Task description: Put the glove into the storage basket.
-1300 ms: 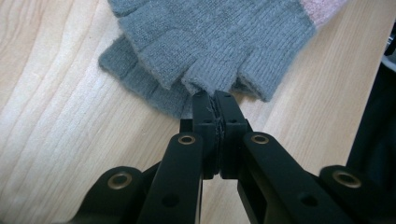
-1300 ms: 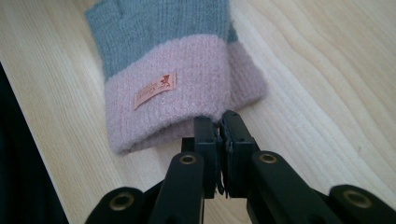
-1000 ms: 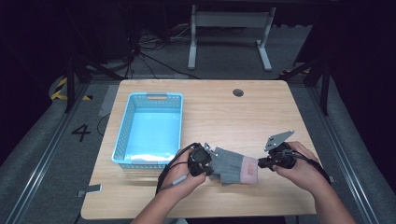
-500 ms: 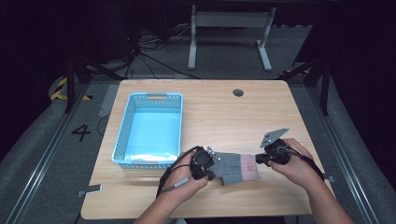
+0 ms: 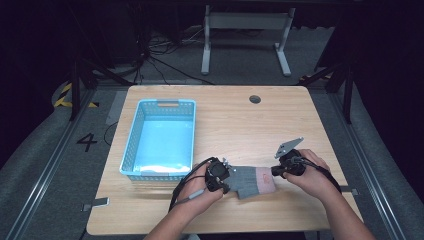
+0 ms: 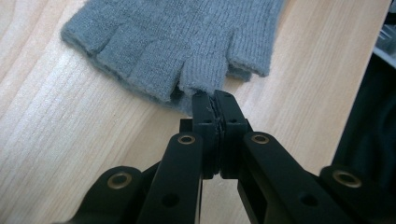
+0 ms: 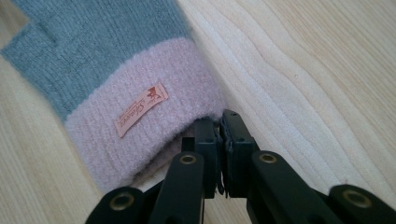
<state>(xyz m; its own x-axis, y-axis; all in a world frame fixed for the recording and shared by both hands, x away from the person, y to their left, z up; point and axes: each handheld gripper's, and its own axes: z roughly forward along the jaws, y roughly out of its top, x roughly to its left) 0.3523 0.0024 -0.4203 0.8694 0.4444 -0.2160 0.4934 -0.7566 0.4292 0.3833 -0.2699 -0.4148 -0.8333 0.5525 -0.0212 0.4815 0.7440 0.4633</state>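
Observation:
A grey fingerless glove (image 5: 247,179) with a pink cuff lies on the wooden table (image 5: 240,120) near its front edge, stretched between both grippers. My left gripper (image 5: 230,180) is shut on the glove's finger end; in the left gripper view its jaws (image 6: 214,95) pinch the edge of one grey finger stub of the glove (image 6: 177,42). My right gripper (image 5: 274,172) is shut on the cuff end. The right gripper view has its jaws (image 7: 220,119) closed on the rim of the pink cuff (image 7: 154,135), beside a small pink label (image 7: 141,109).
A light blue plastic basket (image 5: 131,140) stands on the left half of the table, left of and behind the glove. A round cable hole (image 5: 255,99) sits near the far edge. Bare wood stretches across the right and far parts of the table.
My right gripper has shifted a little to the left and lower, keeping hold of the cuff. The left gripper and the glove's finger end have stayed where they were.

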